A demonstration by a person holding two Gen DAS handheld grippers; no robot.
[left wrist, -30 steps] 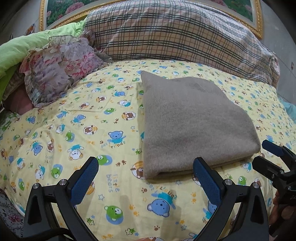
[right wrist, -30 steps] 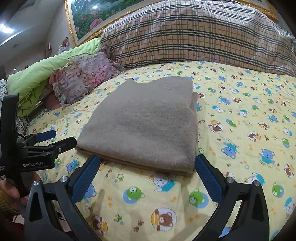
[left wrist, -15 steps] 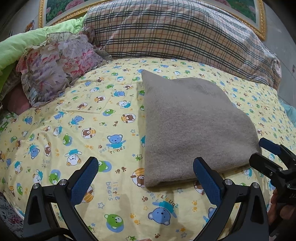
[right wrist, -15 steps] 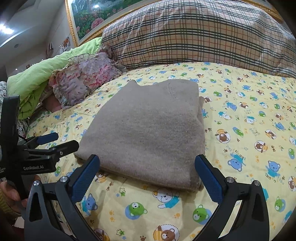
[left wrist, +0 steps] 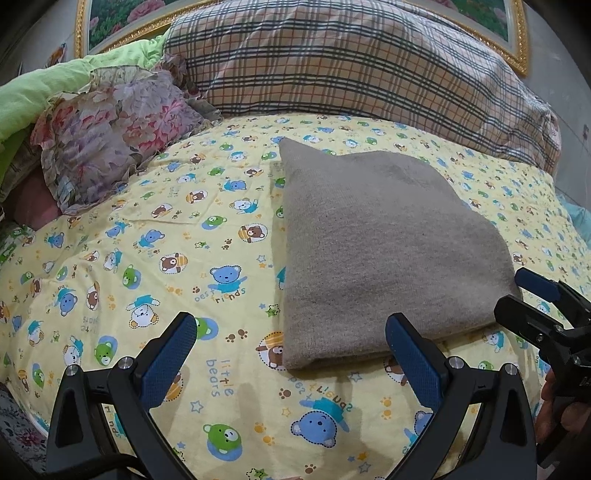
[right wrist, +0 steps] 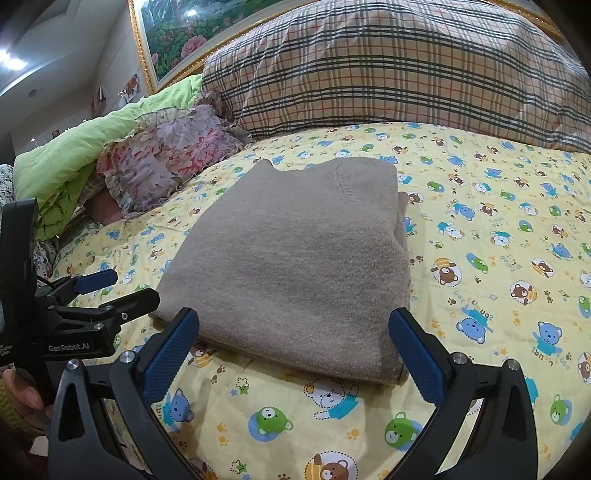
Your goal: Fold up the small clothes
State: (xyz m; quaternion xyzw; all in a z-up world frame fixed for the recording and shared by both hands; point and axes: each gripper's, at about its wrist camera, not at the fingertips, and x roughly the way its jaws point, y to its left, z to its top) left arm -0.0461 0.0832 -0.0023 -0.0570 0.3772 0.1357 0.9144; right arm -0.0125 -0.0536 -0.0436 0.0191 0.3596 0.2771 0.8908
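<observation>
A grey-brown knit garment (left wrist: 384,251) lies folded into a flat rectangle on the yellow bear-print bedsheet (left wrist: 147,266); it also shows in the right wrist view (right wrist: 295,258). My left gripper (left wrist: 291,350) is open and empty, just short of the garment's near left corner. My right gripper (right wrist: 295,343) is open and empty, hovering at the garment's near edge. Each gripper shows in the other's view: the right one (left wrist: 532,299) by the garment's right corner, the left one (right wrist: 110,291) by its left corner.
A large plaid pillow (left wrist: 351,62) lies across the head of the bed. A floral ruffled cushion (left wrist: 110,129) and a green quilt (right wrist: 74,158) are piled at the left. A gold-framed picture (right wrist: 177,33) hangs behind.
Both grippers have drawn back and up a little from the folded garment, which looks slightly farther away. The jaws stay open and the garment has not moved.
</observation>
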